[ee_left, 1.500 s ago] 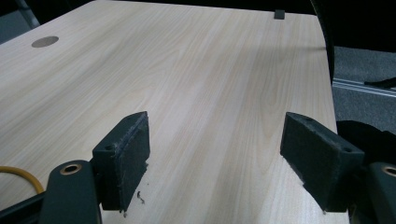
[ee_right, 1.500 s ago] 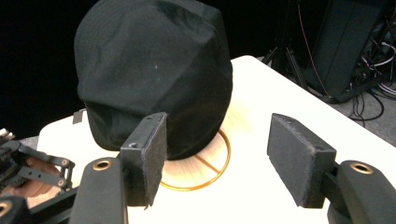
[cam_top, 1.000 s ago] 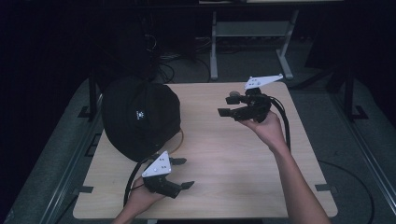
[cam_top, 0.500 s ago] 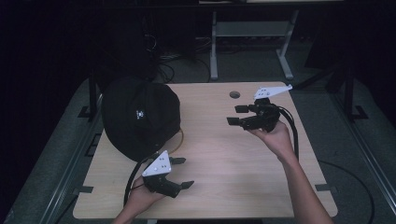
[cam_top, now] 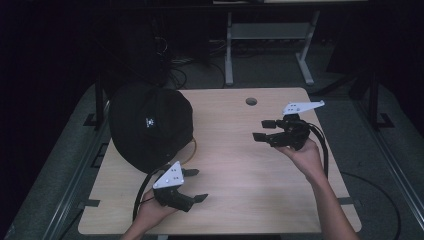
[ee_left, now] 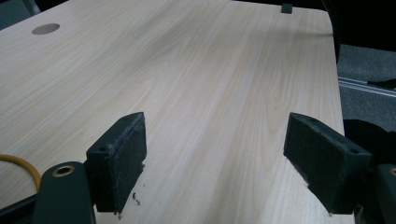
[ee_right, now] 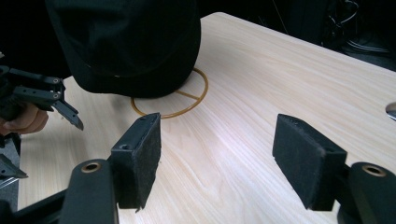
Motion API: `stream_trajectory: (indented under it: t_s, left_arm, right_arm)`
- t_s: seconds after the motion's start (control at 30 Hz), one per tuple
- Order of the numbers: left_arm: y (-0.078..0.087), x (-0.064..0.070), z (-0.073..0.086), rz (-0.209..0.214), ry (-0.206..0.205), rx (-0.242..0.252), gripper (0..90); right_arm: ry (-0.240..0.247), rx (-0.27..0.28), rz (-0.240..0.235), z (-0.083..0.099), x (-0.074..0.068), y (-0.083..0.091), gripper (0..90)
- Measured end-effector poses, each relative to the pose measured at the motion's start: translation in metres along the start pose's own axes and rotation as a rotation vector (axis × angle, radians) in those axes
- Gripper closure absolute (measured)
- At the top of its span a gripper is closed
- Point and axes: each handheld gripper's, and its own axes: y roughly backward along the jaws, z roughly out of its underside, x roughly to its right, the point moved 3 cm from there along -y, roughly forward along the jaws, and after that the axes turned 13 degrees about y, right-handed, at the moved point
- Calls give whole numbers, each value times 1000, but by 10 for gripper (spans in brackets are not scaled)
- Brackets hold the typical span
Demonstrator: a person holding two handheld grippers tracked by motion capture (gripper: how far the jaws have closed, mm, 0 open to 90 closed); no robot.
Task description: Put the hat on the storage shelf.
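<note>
- On the black cap [cam_top: 149, 125] we see a small white emblem at its front, but it is too small for us to read any letters.
- The cap is of dark cloth, round and domed, and it lies on the table [cam_top: 235, 200] at the far left corner, partly over the left edge.
- A thin yellow ring [ee_right: 187, 100] lies flat on the wood, half under the cap at its near side (a straight line crosses the ring).
- The table is of pale wood grain with rounded corners; a round hole [cam_top: 251, 101] sits right of the cap, near the far edge.
- The left gripper [cam_top: 194, 185] is just in front of the cap, near the close edge; its jaws stand spread, with nothing between the rough black pads [ee_left: 126, 154].
- The right gripper [cam_top: 264, 129] is well to the right of the cap, held above the wood, jaws spread apart too, pointing toward the cap.
- Between the cap and the right gripper the wood is bare.
</note>
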Motion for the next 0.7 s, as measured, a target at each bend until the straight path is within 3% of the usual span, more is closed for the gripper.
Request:
stream_trajectory:
  t_s: [0.7]
  left_arm:
    - [-2,0,1,-8,12,-10,179]
  right_arm:
    - [-62,-28,29,39,0,18,289]
